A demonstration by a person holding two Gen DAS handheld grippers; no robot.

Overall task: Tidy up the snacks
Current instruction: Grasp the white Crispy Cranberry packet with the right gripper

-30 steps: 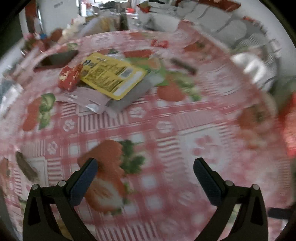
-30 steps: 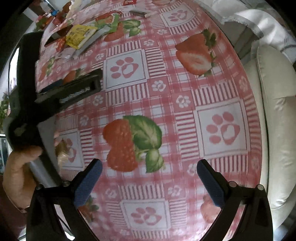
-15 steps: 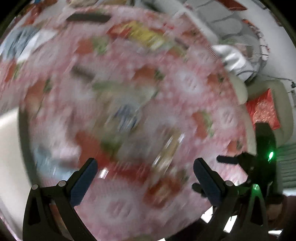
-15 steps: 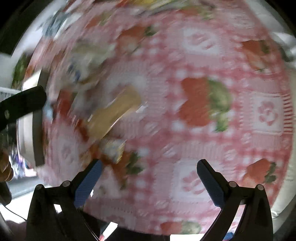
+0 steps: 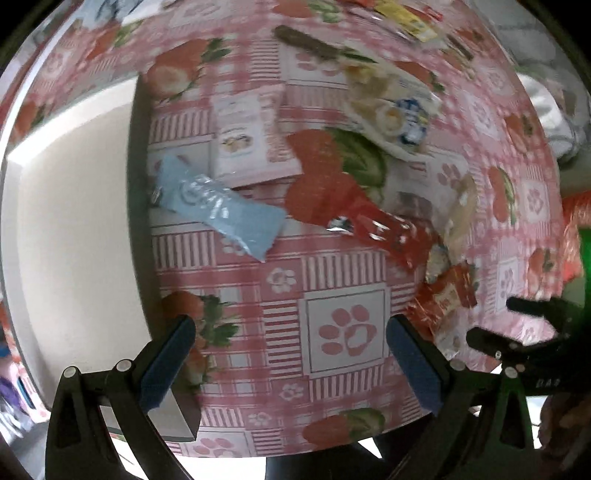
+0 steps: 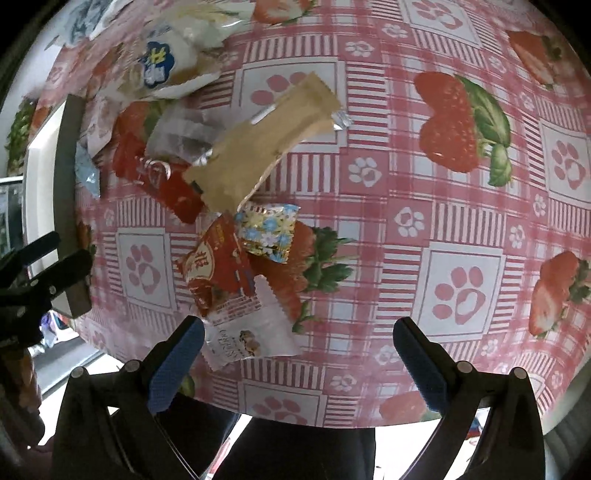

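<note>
Snack packets lie scattered on a strawberry-and-paw tablecloth (image 6: 461, 288). In the left wrist view I see a light blue packet (image 5: 218, 206), a pink-white packet (image 5: 247, 140), a red packet (image 5: 384, 229) and a white-blue bag (image 5: 399, 114). In the right wrist view I see a tan packet (image 6: 266, 144), a floral packet (image 6: 266, 232), a red packet (image 6: 214, 266) and a white packet (image 6: 243, 332). My left gripper (image 5: 291, 365) is open and empty above the near table edge. My right gripper (image 6: 295, 365) is open and empty, with the white packet just beyond its left finger.
A white tray or box with a dark rim (image 5: 74, 221) stands at the table's left side; it also shows in the right wrist view (image 6: 66, 177). More packets (image 5: 406, 18) lie at the far end. The other gripper (image 5: 535, 343) shows at the right.
Both grippers have swung back from the far part of the table to its near edge, and the nearer pile of packets and the white tray have come into view. Both stay open.
</note>
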